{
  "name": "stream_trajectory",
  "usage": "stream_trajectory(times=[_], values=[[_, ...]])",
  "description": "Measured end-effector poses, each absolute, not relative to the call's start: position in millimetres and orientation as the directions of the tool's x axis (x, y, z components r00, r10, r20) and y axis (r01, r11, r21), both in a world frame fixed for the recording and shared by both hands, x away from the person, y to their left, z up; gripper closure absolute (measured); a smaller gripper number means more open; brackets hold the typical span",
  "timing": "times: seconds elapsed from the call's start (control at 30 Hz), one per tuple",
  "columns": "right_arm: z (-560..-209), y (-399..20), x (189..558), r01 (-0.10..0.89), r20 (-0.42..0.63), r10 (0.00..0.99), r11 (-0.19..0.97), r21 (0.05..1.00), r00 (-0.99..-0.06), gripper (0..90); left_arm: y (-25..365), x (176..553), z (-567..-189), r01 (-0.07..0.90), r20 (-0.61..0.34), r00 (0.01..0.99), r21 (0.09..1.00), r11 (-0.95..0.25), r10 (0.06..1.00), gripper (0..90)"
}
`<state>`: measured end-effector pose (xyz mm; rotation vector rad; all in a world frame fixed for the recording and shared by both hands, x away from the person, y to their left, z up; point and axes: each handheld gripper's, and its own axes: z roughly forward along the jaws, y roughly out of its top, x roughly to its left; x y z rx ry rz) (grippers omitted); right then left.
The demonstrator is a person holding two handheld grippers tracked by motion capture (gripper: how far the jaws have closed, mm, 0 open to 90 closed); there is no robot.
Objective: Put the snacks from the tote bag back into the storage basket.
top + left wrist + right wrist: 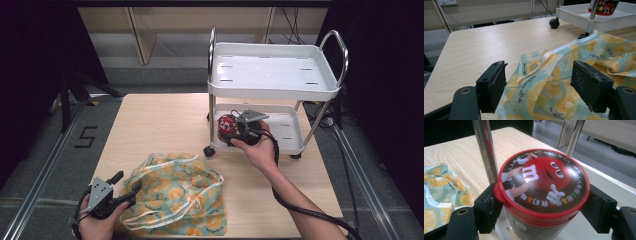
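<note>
The right tongs [541, 212] are clamped on a red-lidded candy tub [541, 185], one jaw on each side just under the lid's rim, and hold it upright over the near left corner of the lower tray [290, 131] of a small white wheeled cart [272, 70]; whether the tub's base already rests on the tray I cannot tell. Gripping below the lid probably keeps the tub level and lets it pass beside the chrome post [484, 152] that stands just behind it. The left tongs [539, 87] rest at the near left corner of the table [150, 125] with their jaws apart, straddling the edge of a lemon-print cloth bag [175, 192] that lies crumpled and flat, its white-trimmed opening facing the cart. That hand seems placed to steady the bag or keep its mouth reachable while the other hand works at the cart. The table is pale wood-grain laminate, bare apart from bag and cart. The cart's upper tray is empty. Beyond lie grey floor, a taped number mark, dark curtains at both sides and a beige wall panel.
</note>
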<state>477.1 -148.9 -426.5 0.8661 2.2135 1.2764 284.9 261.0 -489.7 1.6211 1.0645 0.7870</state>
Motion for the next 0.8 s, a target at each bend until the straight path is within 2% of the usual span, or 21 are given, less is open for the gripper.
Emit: stream_trajectory(times=[0.8], values=[[-432.9, -145.1, 480.7, 0.278, -0.091, 0.694, 0.402, 0.872, -0.714, 26.0, 261.0, 285.0, -489.5, 0.26, -0.004, 0.401, 0.96, -0.109, 0.916, 27.4]])
